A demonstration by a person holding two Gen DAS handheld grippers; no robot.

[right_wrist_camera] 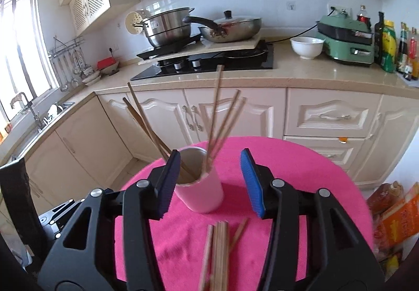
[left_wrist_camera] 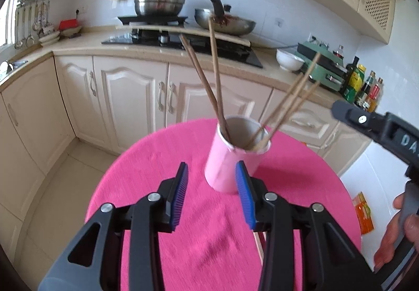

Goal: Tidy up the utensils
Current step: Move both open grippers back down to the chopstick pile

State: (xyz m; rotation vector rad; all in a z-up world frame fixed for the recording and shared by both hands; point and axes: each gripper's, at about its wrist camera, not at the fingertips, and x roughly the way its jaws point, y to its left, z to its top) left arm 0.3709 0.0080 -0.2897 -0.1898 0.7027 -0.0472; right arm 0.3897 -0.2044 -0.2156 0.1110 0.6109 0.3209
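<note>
Left gripper: you held the black left gripper with blue ribbed pads [left_wrist_camera: 211, 195] spread wide and empty, low over the table, so nothing blocked the cup's mouth.
Right gripper: your black right gripper with blue pads [right_wrist_camera: 209, 183] was likewise spread, pinching nothing, poised above the loose sticks, probably so you could take the next one.
Cup: the tall pale pink cylindrical cup [left_wrist_camera: 230, 160] stood upright just ahead of both grippers; its right pad overlapped the cup's side in the left wrist view, contact unclear.
Sorted chopsticks: the brown wooden chopsticks [left_wrist_camera: 214, 68] in the cup leaned out against its rim, fanned apart.
Loose chopsticks: a bundle of pale wooden chopsticks [right_wrist_camera: 218, 251] lay flat beneath your right gripper, nearer you than the cup, not yet stowed.
Table: the round table under a bright pink cloth [left_wrist_camera: 162, 160] carried everything.
</note>
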